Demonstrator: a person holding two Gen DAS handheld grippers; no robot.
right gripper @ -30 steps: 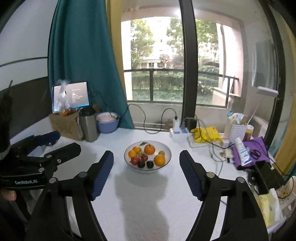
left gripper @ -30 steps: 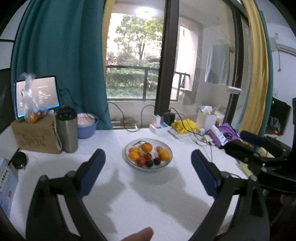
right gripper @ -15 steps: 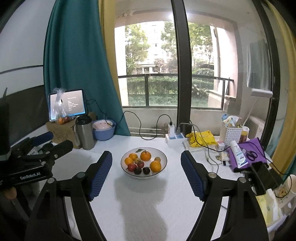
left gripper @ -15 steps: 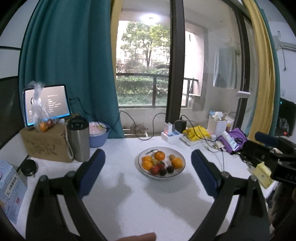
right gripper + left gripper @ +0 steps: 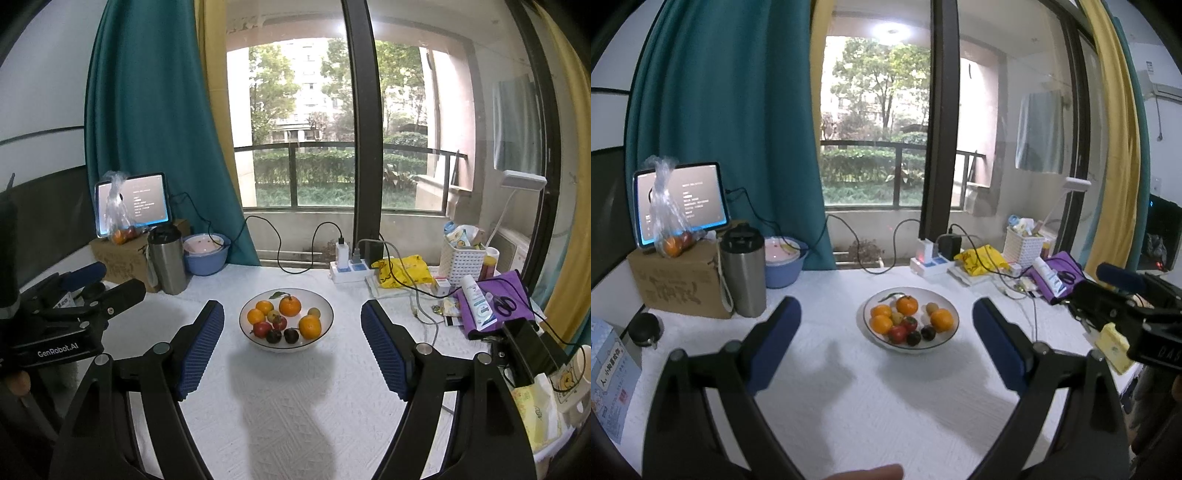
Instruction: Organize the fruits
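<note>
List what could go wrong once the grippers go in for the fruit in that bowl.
1. The fruits lie packed together in the white bowl; wide-open fingers on the right gripper or left gripper could nudge neighbours out.
2. The bowl sits loose on the tablecloth and may slide or tip if its rim is pushed.
3. Charger cables trail close on the right and could snag.

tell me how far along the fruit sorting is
Done: nothing that shows; all the loose fruit sits mixed in the bowl, oranges beside red and dark pieces. In hand: nothing; the left gripper and right gripper are both open and empty, short of the bowl. Left: all the sorting, perhaps also the bag of fruit on the box.
</note>
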